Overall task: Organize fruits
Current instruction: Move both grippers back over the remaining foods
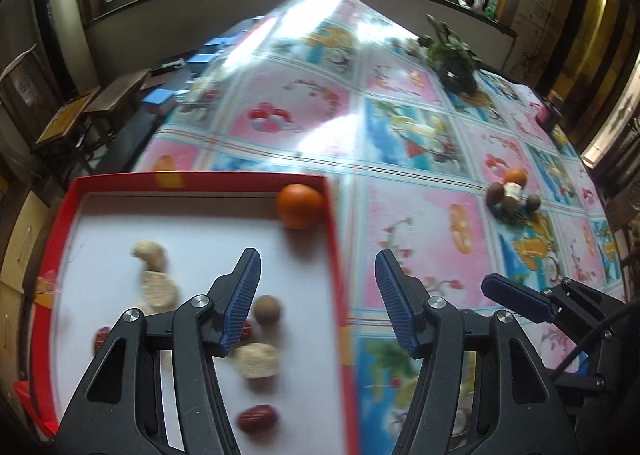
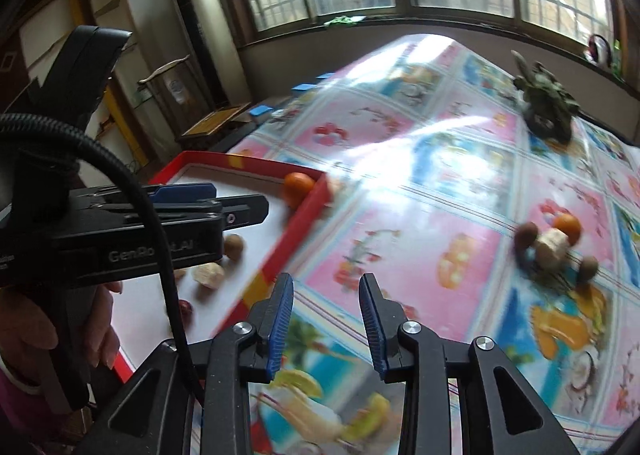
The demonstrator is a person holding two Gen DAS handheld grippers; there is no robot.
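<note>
Both pairs of tongs are released and carry nothing: the left tongs [image 1: 318, 281] stand wide apart over the right-hand rim of the shallow red cardboard tray with a white floor [image 1: 334, 215], and the right tongs [image 2: 326, 305] stand narrowly parted above the glossy fruit-print cloth on the desk [image 2: 420, 239]. Already in the tray lie a round orange tangerine [image 1: 300, 206] in the far corner, a brown round longan [image 1: 267, 309], a dark red date [image 1: 257, 418] and several pale chunks of peeled fruit [image 1: 158, 287]. The fruit not yet gathered sits in a small heap of tangerine, brown longans and a pale chunk [image 2: 554, 249], well apart from the tray, ahead and to the right of the right tongs.

The step in hand looks like the reach back to that heap. To do it well, I would widen the right tongs before descending, since the tangerine looks broader than the present gap. Pick an outer piece first, such as a longan at the edge, so the rest do not roll. Come down from above, close gently on the soft pale chunk, and keep the left tongs clear of the tray rim
</note>
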